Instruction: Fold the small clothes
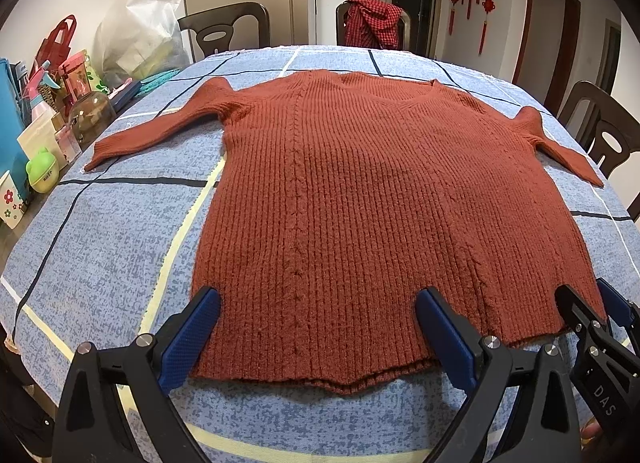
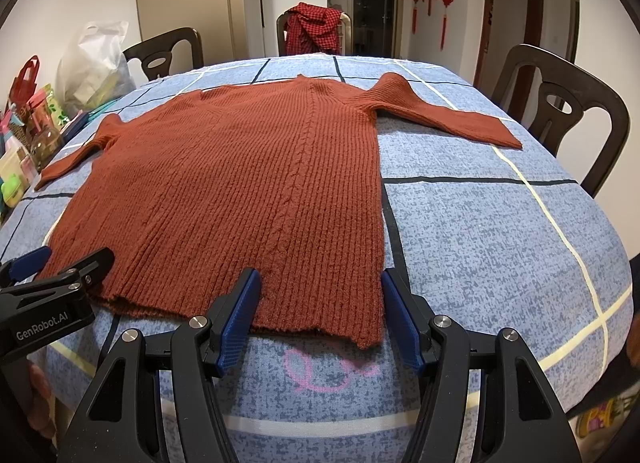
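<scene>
While one rust sweater (image 1: 360, 191) lies flat on the bench (image 1: 100, 231), two grippers, left gripper (image 1: 318, 327) and right gripper (image 2: 320, 311), jaws wide apart, straddle its 6 o'clock hem.

A rust-red ribbed knit sweater (image 1: 360, 199) lies flat and unfolded on the blue checked tablecloth (image 1: 120, 231), hem toward the table's near edge and V-neckline toward the far side. A cable-stitch line runs down its body. Both sleeves are spread outward and angled back toward the near edge, their cuffs resting near the tablecloth's side edges.
</scene>
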`<state>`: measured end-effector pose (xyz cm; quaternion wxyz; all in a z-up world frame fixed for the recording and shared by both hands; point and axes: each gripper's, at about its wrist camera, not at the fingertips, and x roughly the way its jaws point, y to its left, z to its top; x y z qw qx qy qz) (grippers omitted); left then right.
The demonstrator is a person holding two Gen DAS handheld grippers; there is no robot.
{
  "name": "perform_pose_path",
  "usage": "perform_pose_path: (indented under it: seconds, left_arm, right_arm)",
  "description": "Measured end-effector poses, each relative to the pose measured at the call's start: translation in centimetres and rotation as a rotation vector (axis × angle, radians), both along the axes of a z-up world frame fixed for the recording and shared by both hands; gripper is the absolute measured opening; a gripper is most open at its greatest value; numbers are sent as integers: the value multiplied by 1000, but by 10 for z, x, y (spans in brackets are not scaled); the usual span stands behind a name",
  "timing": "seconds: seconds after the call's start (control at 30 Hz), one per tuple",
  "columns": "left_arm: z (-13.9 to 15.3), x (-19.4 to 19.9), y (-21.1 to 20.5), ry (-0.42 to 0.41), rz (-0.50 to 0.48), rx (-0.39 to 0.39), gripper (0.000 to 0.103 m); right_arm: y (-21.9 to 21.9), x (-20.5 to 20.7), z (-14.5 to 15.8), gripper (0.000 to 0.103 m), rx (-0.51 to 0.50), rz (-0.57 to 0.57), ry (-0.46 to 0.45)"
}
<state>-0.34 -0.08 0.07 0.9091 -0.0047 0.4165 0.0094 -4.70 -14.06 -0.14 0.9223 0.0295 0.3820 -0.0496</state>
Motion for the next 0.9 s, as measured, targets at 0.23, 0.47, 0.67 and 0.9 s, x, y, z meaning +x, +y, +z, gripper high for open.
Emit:
perform_pose_path:
  seconds: [0.23,0.47,0.67,0.9]
  left_arm:
    - [0,0,0,2,0,-1,100]
    - [0,1,0,2,0,-2,100]
    - [0,1,0,1,-7,-7,100]
    - [1,1,1,2,-20,-19,100]
  right_arm:
    - [0,0,1,62,0,0,-3]
    - [0,0,0,62,0,-1,-3]
    - [0,0,0,62,-1,-1,-4]
    - [0,-1,0,62,-1,-1,-4]
